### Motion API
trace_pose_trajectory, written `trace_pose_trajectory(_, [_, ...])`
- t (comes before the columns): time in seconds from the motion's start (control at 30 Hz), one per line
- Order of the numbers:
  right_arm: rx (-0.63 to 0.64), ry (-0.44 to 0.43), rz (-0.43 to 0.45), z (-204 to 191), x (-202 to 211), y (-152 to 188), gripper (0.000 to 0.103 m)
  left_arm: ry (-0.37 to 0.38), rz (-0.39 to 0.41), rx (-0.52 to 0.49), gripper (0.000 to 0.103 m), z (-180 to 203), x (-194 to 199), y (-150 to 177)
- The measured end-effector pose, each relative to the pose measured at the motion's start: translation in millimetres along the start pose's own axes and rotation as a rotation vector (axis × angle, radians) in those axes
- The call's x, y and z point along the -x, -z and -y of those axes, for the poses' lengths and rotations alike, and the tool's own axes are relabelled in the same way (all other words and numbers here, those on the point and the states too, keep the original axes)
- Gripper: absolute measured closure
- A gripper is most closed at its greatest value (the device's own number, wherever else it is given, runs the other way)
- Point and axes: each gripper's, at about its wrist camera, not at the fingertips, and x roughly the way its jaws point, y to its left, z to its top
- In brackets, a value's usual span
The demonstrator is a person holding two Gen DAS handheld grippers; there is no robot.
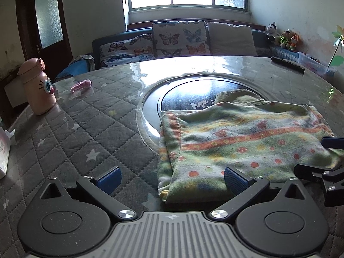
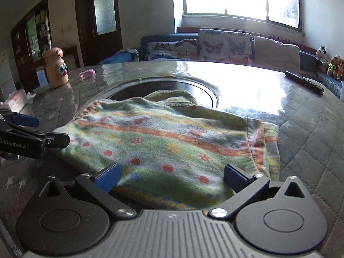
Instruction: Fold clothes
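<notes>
On the quilted table point(image 1: 86, 129), partly over its dark round inset point(image 1: 185, 99), lies the folded garment point(image 1: 236, 142): green fleece, orange stripes, red dots, edges stacked. Left gripper point(image 1: 172, 177) spread wide, empty, straddling the garment's near left corner. Right gripper point(image 2: 171, 175) likewise released, garment's near edge between its jaws.

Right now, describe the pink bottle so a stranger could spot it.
On the round quilted table, look to its far left edge, left of the folded garment. The bottle stands upright there, peach-pink with cartoon eyes, taller than the small pink item lying nearby.
</notes>
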Motion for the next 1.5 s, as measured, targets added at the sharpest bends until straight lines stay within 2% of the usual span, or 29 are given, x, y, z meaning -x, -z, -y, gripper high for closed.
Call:
trace_pose_trajectory(0.27, [-0.002, -0.039, 0.016, 4.5, 4.7, -23.0, 0.0, 0.012, -0.012, 0.008, 0.0, -2.2, -1.8, -0.1])
trace_pose_trajectory(0.47, [-0.038, -0.06, 0.007, 13.4, -23.2, -45.3, 0.0, 0.019, -0.024, 0.009, 0.0, -4.2, -4.6, -1.1])
trace_pose_trajectory(0.63, [-0.074, -0.036, -0.045, 24.9, -50.1, -46.2, 0.0, 0.026, -0.034, 0.01, 0.0, -6.5, -7.0, -1.2])
trace_pose_trajectory(0.97, [-0.007, -0.024, -0.051, 18.7, -44.0, -48.5, 0.0, 0.043, -0.041, 0.023, 0.0, -10.5, -7.5, -1.2])
trace_pose_trajectory(1.07, [0.033, -0.073, -0.032, 8.4, -29.9, -47.9, 0.0, 0.036, -0.028, 0.027, 0.0, -13.6, -3.5, -4.4])
trace_pose_trajectory(1.3, [0.236, -0.208, -0.007, -45.3, -4.2, -41.3, 0.001, 0.005, 0.003, 0.065, 0.0, -29.7, -0.3, -16.1])
trace_pose_trajectory(1.37, [0.322, -0.231, 0.001, -67.0, -1.4, -37.2, 0.003, -0.001, 0.0, 0.083, 0.0, -34.8, -3.5, -19.5])
trace_pose_trajectory(1.5, [0.428, -0.272, -0.01, -96.7, -3.2, -33.2, 0.013, 0.034, -0.015, 0.119, 0.001, -44.2, -11.0, -24.0])
